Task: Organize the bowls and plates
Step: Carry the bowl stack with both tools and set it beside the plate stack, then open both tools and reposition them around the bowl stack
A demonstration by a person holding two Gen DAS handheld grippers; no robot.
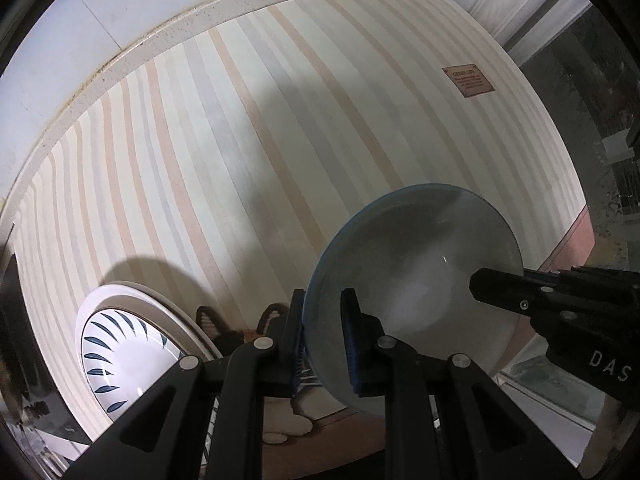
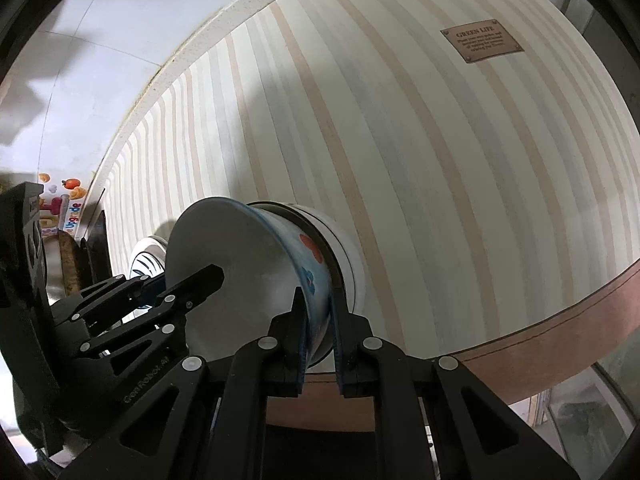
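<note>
- My left gripper (image 1: 324,340) & right gripper (image 2: 319,330) both pinched the rim of the same flowered bowl (image 1: 416,292), one on each side; jaws narrow, closed on its wall.
- That bowl sat in/on a white bowl (image 2: 348,256) beneath it; couldn't tell if fully seated or just above.
- Blue-leaf plate (image 1: 120,360) lay on the striped mat (image 1: 280,120), left of the flowered bowl, apart from it.
- My read: bowl stacking nearly done, release left. Plate not yet grouped w/ anything; no other dishes in view.
</note>
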